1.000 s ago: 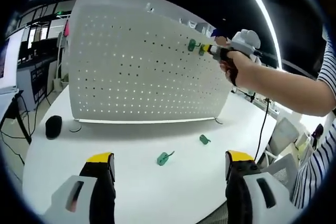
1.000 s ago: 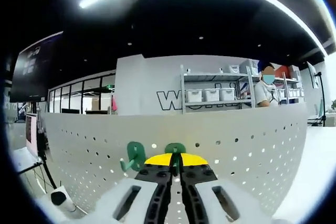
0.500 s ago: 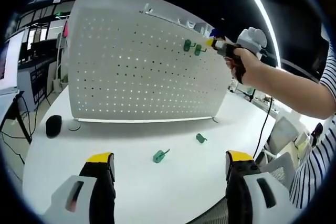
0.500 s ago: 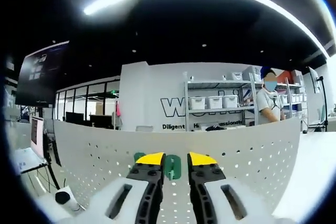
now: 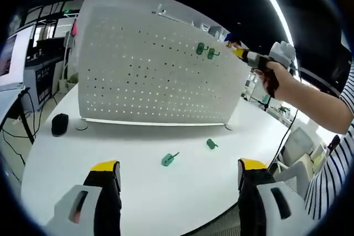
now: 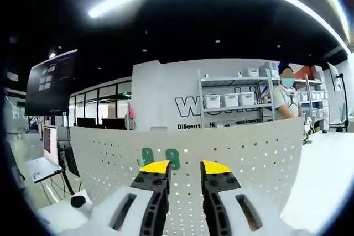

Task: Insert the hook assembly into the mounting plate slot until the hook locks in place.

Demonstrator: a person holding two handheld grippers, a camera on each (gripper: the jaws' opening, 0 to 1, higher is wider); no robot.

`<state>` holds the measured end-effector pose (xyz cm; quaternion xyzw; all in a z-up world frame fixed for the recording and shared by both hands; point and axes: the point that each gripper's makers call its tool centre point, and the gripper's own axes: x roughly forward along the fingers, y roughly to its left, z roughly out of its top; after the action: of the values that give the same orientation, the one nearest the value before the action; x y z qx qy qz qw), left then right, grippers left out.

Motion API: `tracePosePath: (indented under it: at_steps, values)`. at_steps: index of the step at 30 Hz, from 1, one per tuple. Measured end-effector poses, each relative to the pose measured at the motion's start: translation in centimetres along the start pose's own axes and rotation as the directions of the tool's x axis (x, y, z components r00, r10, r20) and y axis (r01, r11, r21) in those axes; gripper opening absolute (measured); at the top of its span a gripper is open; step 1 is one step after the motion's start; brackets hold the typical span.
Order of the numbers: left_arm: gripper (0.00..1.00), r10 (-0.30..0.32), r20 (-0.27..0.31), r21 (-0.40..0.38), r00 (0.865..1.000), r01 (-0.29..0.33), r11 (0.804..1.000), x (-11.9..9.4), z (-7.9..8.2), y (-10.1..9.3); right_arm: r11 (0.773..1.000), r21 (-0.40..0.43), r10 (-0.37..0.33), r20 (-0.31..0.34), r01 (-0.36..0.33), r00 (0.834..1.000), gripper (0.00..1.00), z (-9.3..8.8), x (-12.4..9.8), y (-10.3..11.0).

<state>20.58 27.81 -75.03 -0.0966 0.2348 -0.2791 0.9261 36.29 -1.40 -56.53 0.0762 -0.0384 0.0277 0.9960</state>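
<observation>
Two jaws, right gripper [image 6: 185,168]: yellow-tipped, black below, standing apart with nothing between them, a short way back from the panel.
Left gripper [image 5: 175,172]: jaws spread wide and empty, low over the near edge of the surface.
Mounted hooks [image 5: 205,51]: two green plastic hooks side by side high on the right of the panel, flat rounded backs against it, prongs sticking out toward the near side; also seen beyond the right jaws [image 6: 159,157].
Mounting plate [image 5: 144,70]: white perforated panel, upright, curved, regular rows of small round holes.
Loose hooks: one green hook [image 5: 169,159] lying flat, long axis running left-near to right-far; a smaller one [image 5: 211,144] farther right.
Surface [image 5: 138,192]: smooth, white, round-edged.
Far left: small black rounded object [image 5: 60,124].
</observation>
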Motion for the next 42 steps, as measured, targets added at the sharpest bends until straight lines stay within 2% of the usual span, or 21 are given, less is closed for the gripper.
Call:
tracePosePath:
  at_steps: [1, 4, 8, 16, 17, 21, 24, 31, 34, 39, 42]
  values:
    - [0.89, 0.002, -0.001, -0.002, 1.000, -0.002, 1.000, 0.0, -0.1, 0.2, 1.000, 0.016, 0.003, -0.010, -0.003, 1.000, 0.19, -0.3, -0.3, -0.2]
    - [0.89, 0.013, -0.004, -0.010, 1.000, -0.013, 1.000, -0.2, -0.3, 0.6, 1.000, -0.026, 0.000, -0.042, -0.001, 0.999, 0.19, -1.2, -1.6, -0.8]
    - [0.89, 0.014, -0.009, -0.016, 1.000, -0.014, 1.000, -0.2, -0.5, 0.6, 1.000, -0.026, 0.010, -0.072, -0.012, 0.997, 0.19, -2.4, -2.7, -1.1]
    - [0.90, -0.005, -0.043, 0.002, 0.999, 0.005, 1.000, -0.2, -1.4, -0.2, 0.999, -0.019, 0.041, -0.189, -0.045, 0.981, 0.20, -6.8, -5.6, -1.0]
    - [0.89, -0.005, -0.051, 0.000, 0.999, 0.005, 1.000, -0.3, -1.6, -0.2, 0.998, -0.034, 0.039, -0.228, -0.048, 0.973, 0.20, -7.8, -6.3, -1.1]
    - [0.90, -0.002, -0.059, -0.015, 0.998, 0.001, 1.000, -0.3, -1.9, -0.1, 0.998, -0.026, 0.051, -0.269, -0.060, 0.962, 0.20, -9.7, -8.0, -1.0]
    - [0.90, -0.001, -0.065, -0.018, 0.998, -0.001, 1.000, -0.3, -1.9, 0.0, 0.996, -0.042, 0.062, -0.322, -0.080, 0.945, 0.20, -11.3, -9.4, -1.0]
    - [0.90, -0.011, -0.086, -0.022, 0.996, 0.009, 1.000, -0.3, -2.3, 0.0, 0.995, -0.040, 0.071, -0.399, -0.095, 0.914, 0.20, -13.9, -12.0, -1.4]
    - [0.89, -0.019, -0.103, -0.020, 0.994, 0.017, 1.000, -0.3, -2.6, -0.3, 0.994, -0.042, 0.073, -0.410, -0.099, 0.909, 0.20, -14.3, -13.3, -1.4]
    - [0.90, -0.026, -0.114, -0.037, 0.993, 0.022, 0.999, 0.1, -2.3, -1.1, 0.991, -0.042, 0.092, -0.465, -0.125, 0.881, 0.20, -16.0, -15.2, -1.2]
    - [0.90, -0.033, -0.133, -0.039, 0.991, 0.028, 0.999, 0.6, -3.0, -1.3, 0.990, -0.009, 0.116, -0.491, -0.138, 0.863, 0.20, -17.0, -16.0, -0.6]
